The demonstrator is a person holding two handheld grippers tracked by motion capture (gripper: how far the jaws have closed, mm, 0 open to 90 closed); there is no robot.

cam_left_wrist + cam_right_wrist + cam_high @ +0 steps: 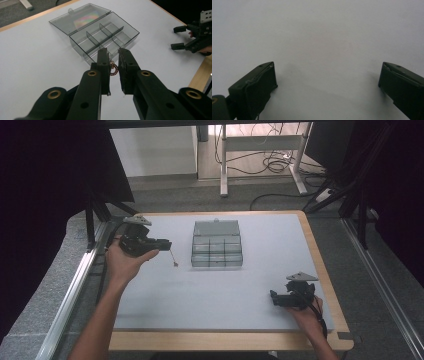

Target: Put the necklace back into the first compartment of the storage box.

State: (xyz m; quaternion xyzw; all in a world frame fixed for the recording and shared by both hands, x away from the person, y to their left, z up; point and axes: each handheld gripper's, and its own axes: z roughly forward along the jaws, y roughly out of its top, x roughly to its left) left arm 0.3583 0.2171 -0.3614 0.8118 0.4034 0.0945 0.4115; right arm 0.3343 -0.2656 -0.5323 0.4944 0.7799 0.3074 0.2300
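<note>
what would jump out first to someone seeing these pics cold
The clear compartment box sits open mid-table, its lid tipped back. Left of it, the left hand-held gripper holds a small dangling earring-like trinket above the white table. The right hand-held gripper rests wide open near the front right corner.

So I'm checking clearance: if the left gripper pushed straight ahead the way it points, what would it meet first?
Probably the clear compartment box: the left gripper, holding a small dangling chain, aims at its near wall.

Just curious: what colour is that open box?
Smoky transparent grey box, clearest in the left gripper view.
</note>
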